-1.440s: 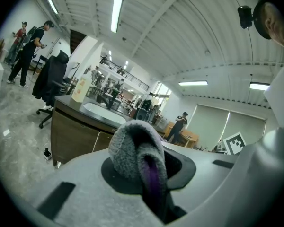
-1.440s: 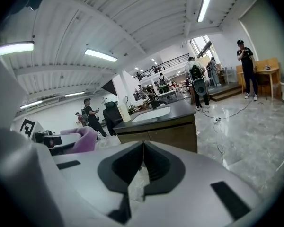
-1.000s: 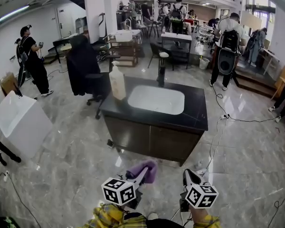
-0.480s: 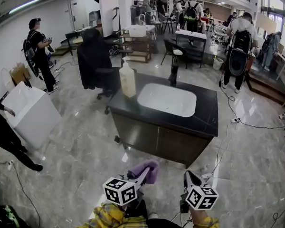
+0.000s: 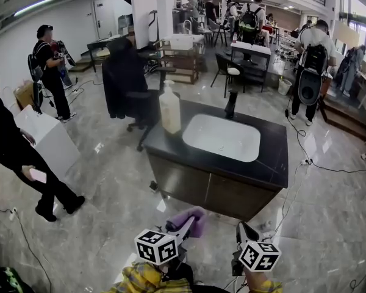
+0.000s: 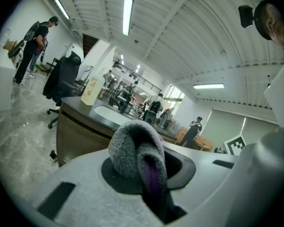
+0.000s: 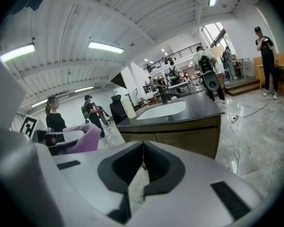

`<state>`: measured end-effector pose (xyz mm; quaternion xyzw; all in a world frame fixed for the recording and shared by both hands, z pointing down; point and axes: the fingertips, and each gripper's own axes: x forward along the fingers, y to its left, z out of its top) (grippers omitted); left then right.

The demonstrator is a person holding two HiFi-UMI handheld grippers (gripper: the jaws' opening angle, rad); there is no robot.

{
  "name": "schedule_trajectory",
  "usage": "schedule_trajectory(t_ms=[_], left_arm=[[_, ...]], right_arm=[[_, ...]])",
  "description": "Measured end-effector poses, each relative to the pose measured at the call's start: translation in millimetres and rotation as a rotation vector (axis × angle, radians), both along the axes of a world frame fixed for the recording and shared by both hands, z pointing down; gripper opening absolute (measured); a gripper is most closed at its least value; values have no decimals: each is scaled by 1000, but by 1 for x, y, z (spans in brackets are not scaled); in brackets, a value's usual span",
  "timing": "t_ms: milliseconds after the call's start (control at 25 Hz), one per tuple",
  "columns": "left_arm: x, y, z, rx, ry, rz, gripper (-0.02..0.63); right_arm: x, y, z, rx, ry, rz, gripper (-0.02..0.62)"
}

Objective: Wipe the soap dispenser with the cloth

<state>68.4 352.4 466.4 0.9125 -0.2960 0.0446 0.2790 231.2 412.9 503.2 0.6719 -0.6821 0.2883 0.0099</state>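
Note:
A cream soap dispenser (image 5: 169, 111) with a pump top stands upright at the back left of a dark counter (image 5: 274, 169), beside a white sink basin (image 5: 221, 137). The dispenser (image 6: 91, 90) and the dispenser (image 7: 128, 107) also show small in the two gripper views. My left gripper (image 5: 187, 224) is low in the head view, well short of the counter, shut on a purple cloth (image 5: 188, 220); the cloth (image 6: 137, 152) bulges between its jaws. My right gripper (image 5: 244, 229) hangs beside it, shut and empty, its jaws (image 7: 143, 167) pressed together.
A dark faucet (image 5: 231, 104) rises behind the basin. A black office chair (image 5: 127, 89) stands left of the counter. A person in black (image 5: 12, 157) walks at the left near a white box (image 5: 43, 140). Several people stand at the back. Cables (image 5: 311, 163) trail over the marble floor on the right.
The counter and dispenser have grown nearer and shifted right in the head view. A person in black has walked into view at the left. Both grippers keep their hold and spacing.

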Motion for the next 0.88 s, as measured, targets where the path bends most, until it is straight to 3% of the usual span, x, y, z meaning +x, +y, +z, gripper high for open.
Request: schedule_trajectory(t_ms=[880], left_arm=[[-63, -150, -1, -16, 9, -6, 49]], right_arm=[[-62, -151, -7, -12, 16, -11, 6]])
